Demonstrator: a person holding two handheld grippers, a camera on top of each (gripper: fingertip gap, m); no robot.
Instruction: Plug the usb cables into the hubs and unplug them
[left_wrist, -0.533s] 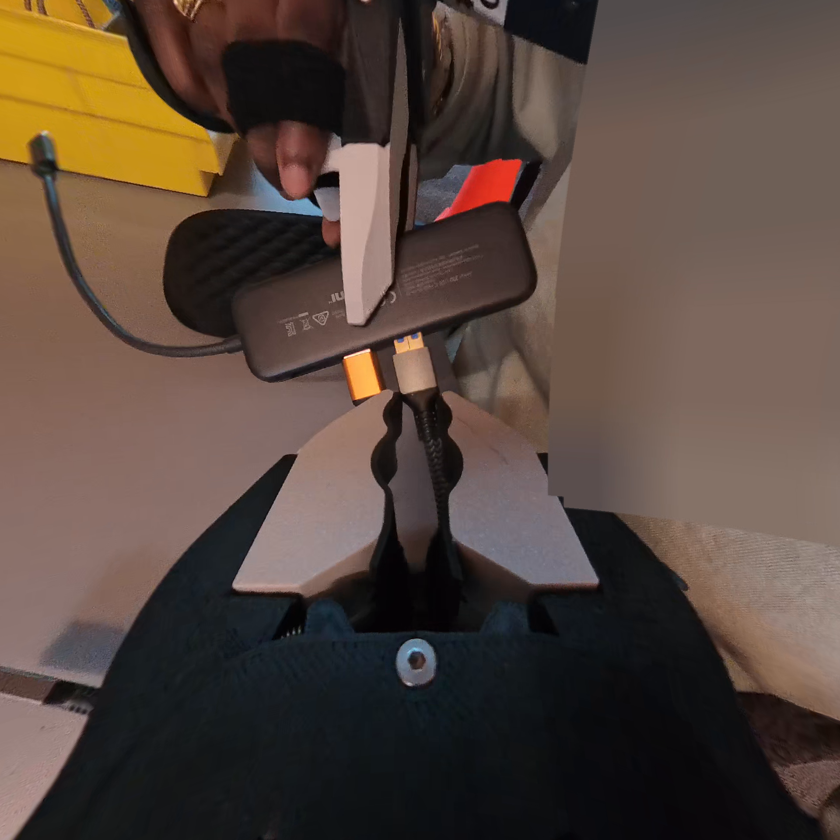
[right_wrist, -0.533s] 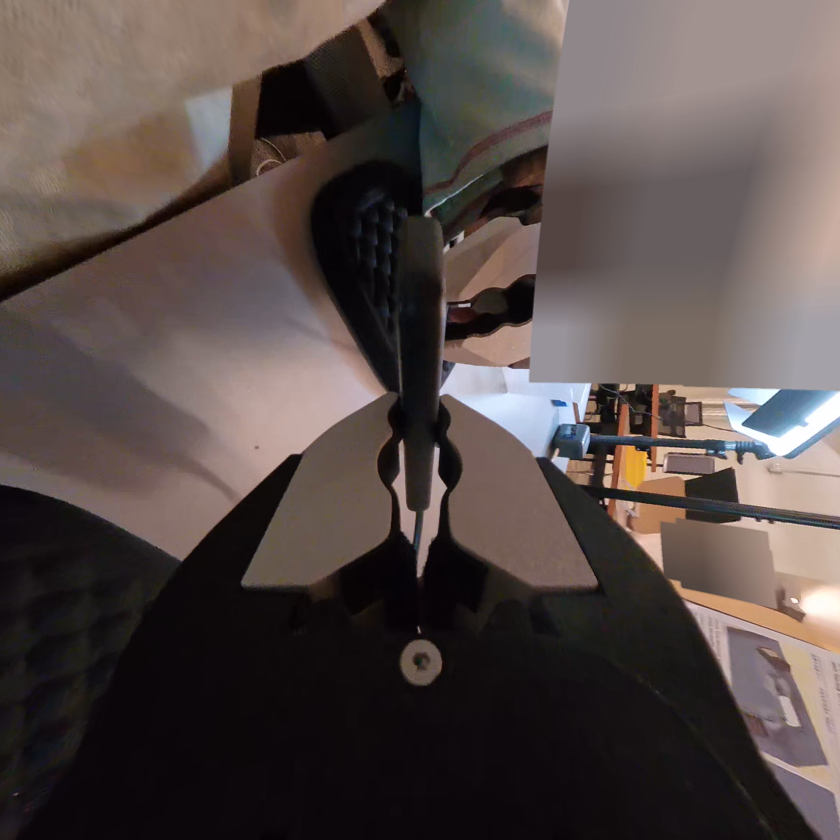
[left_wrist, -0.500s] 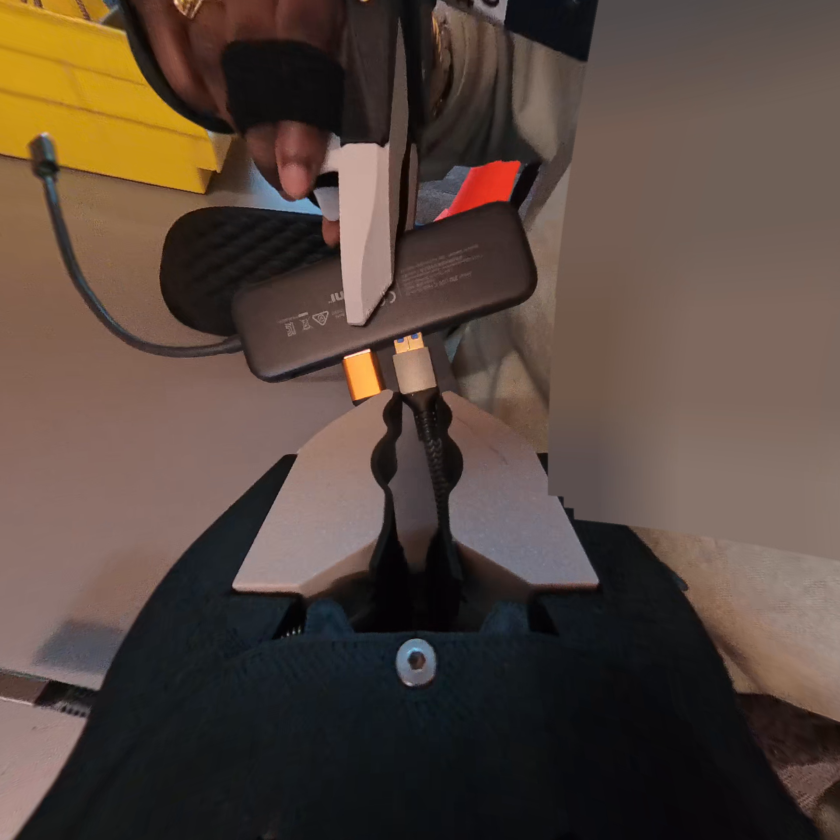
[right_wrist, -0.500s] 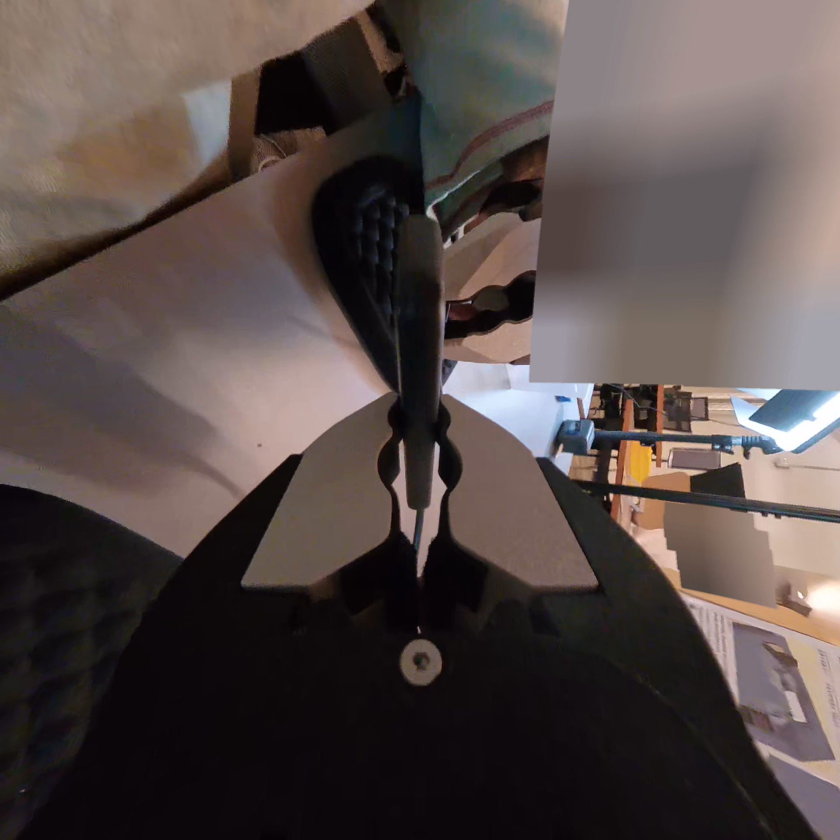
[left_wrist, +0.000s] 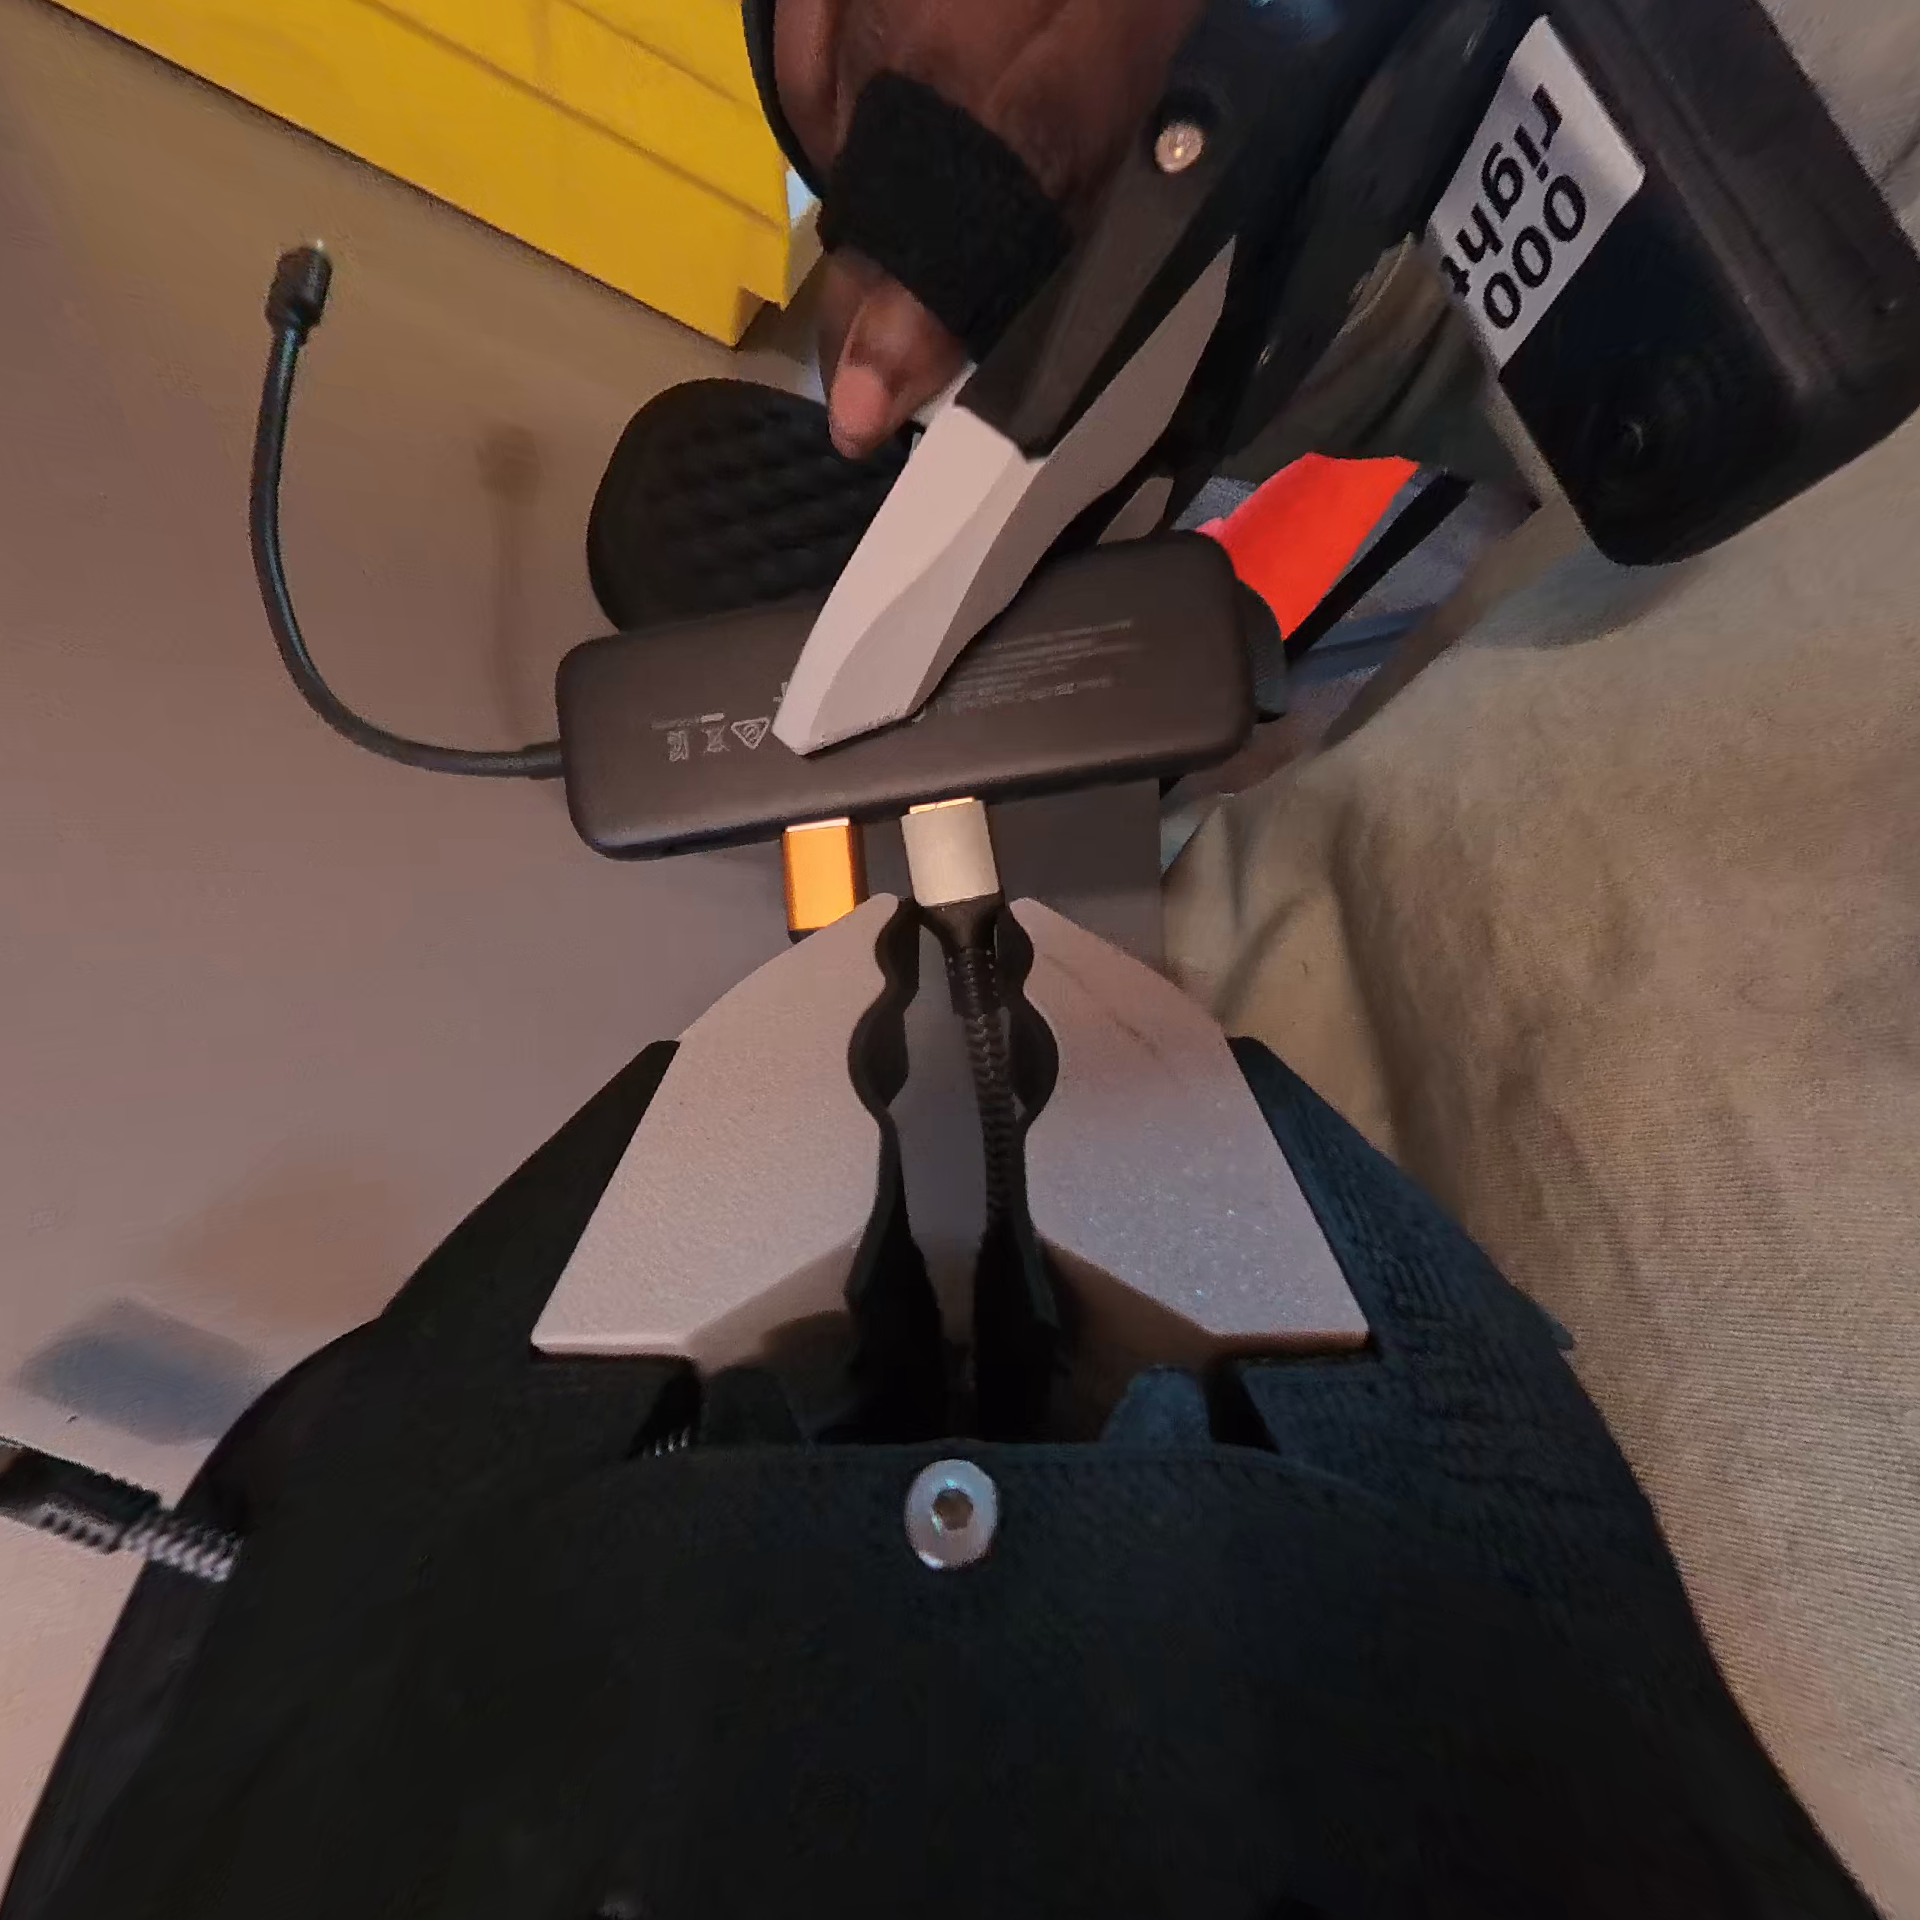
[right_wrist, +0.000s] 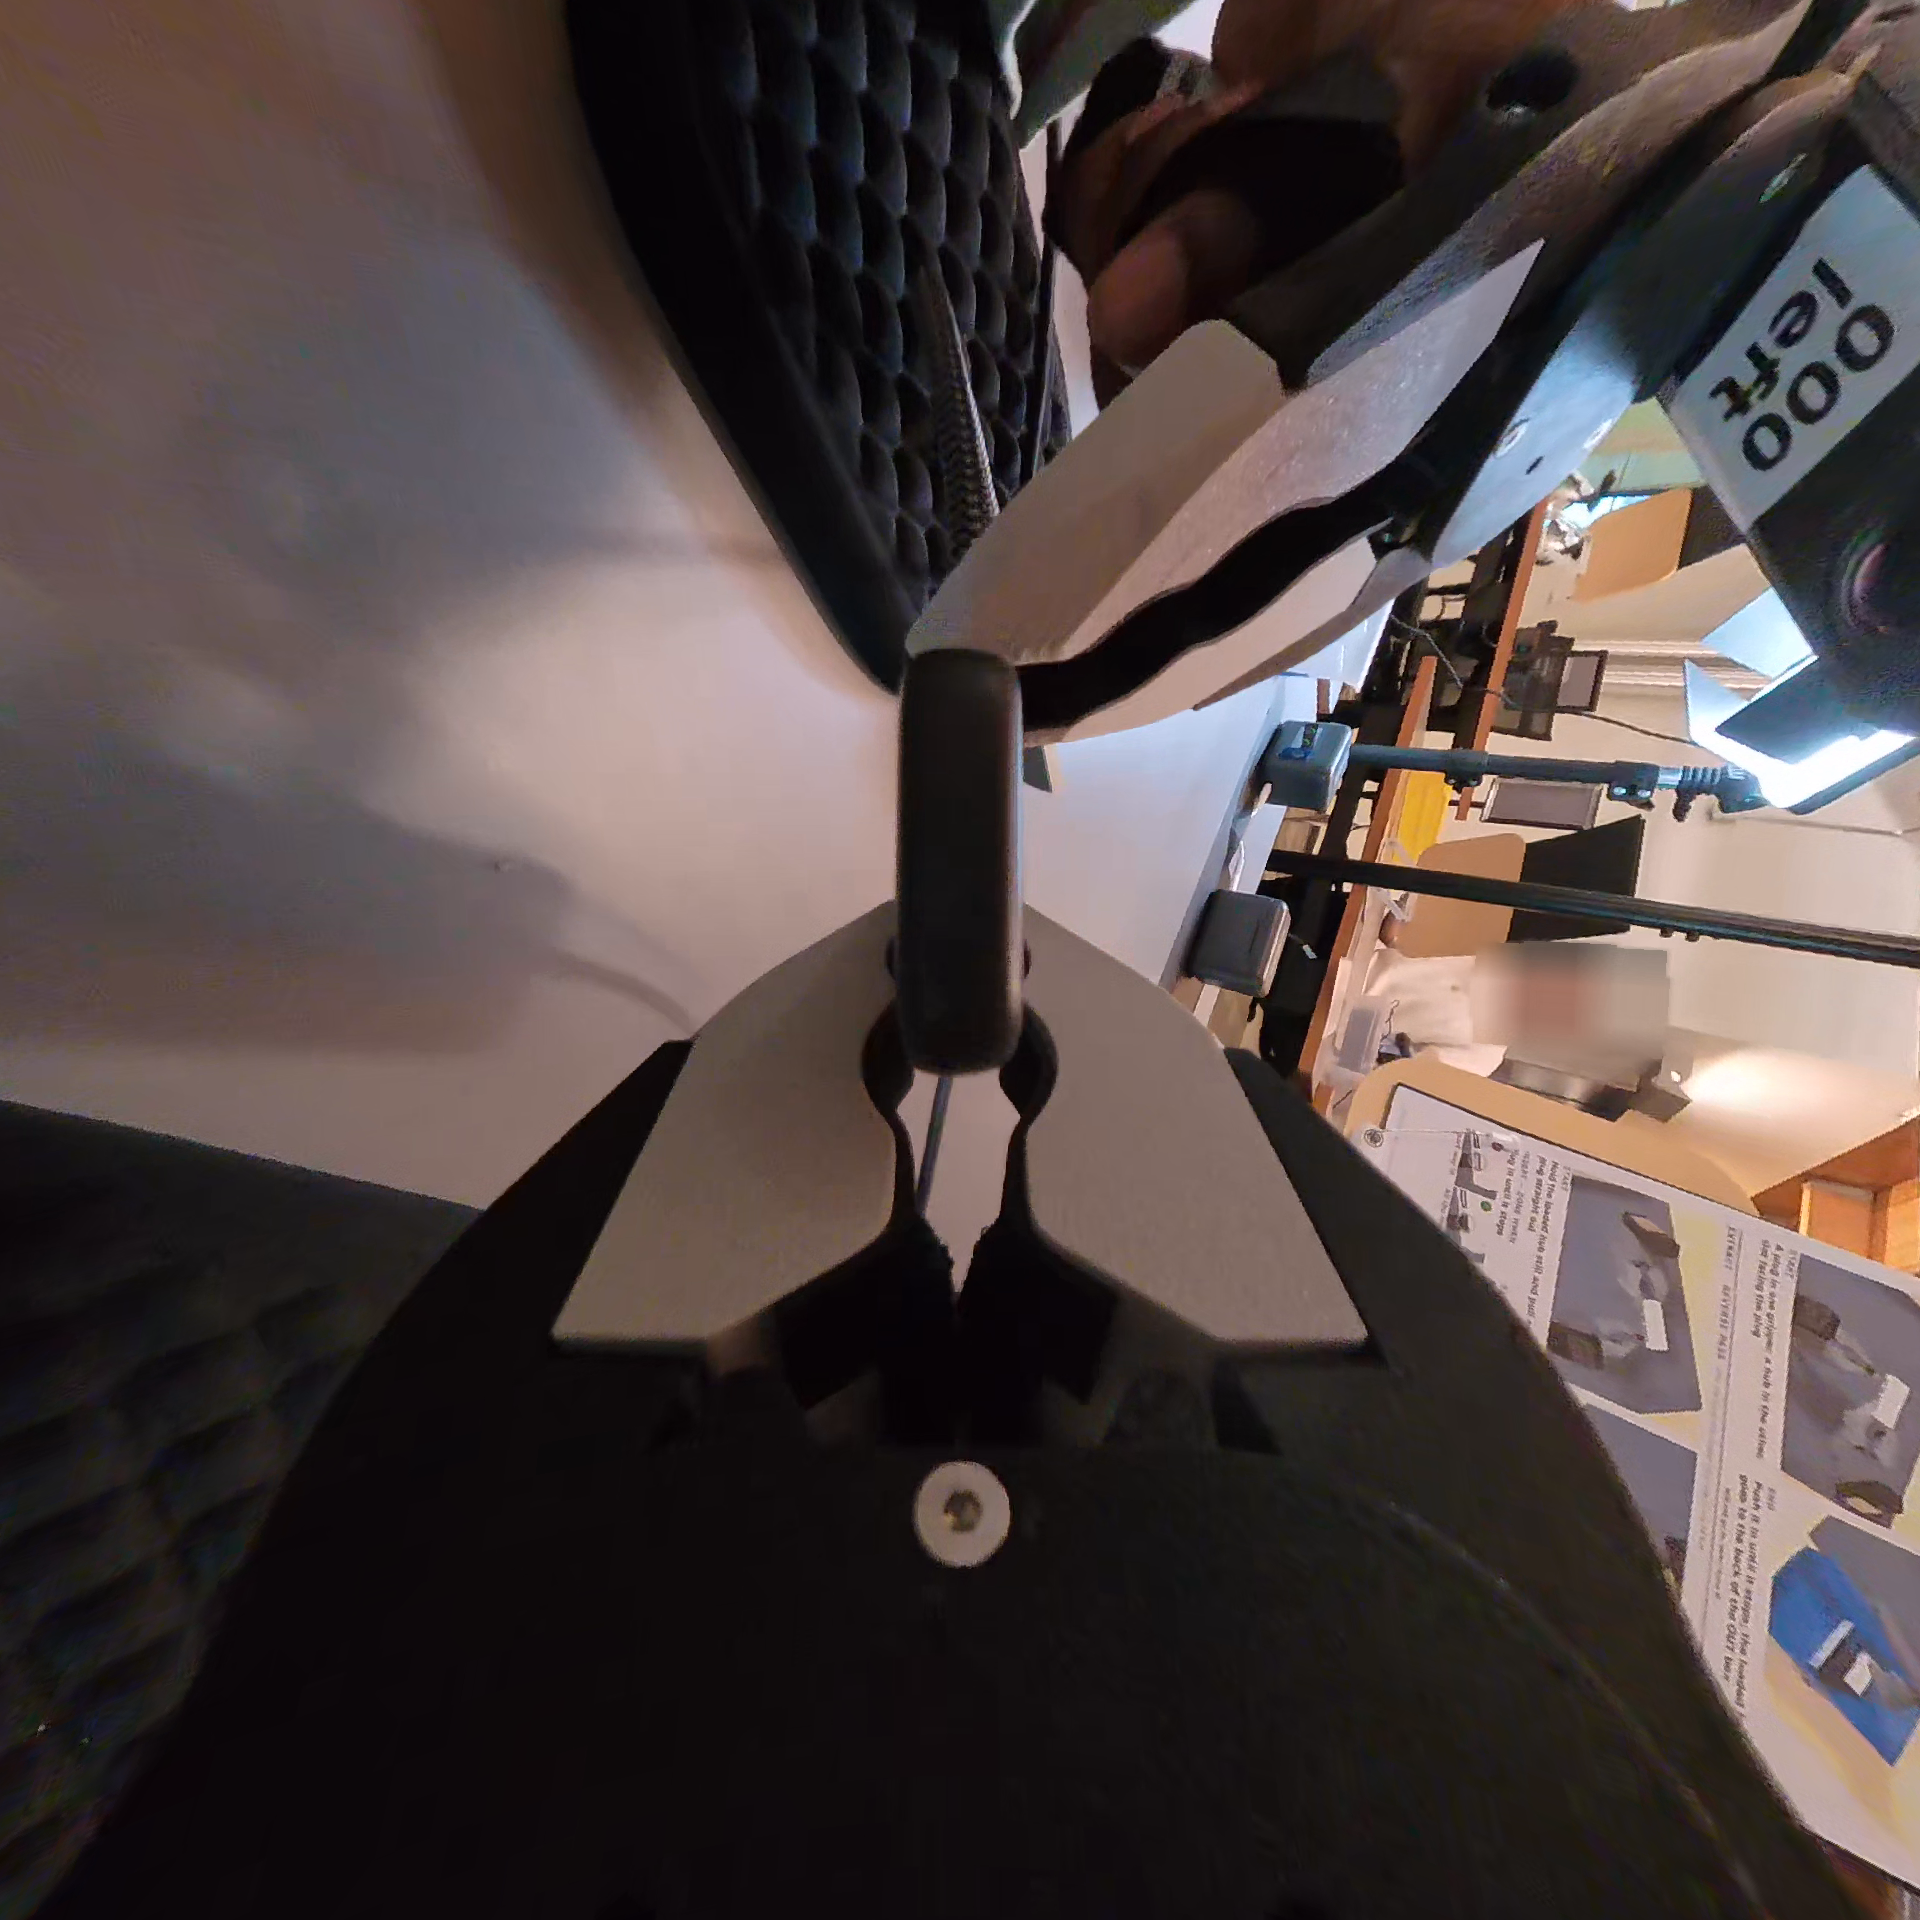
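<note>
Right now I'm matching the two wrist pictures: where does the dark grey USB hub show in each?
Left wrist view: the hub lies broadside across the upper middle, pinched by the right hand-held gripper.
Right wrist view: the hub appears edge-on at centre, upright between the gripper's fingers.
Shared landmark: the black textured pad behind it.

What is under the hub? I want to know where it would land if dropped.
Under and behind the hub lies a black mat on the table. The hub itself hides part of the mat and the red thing.
</note>
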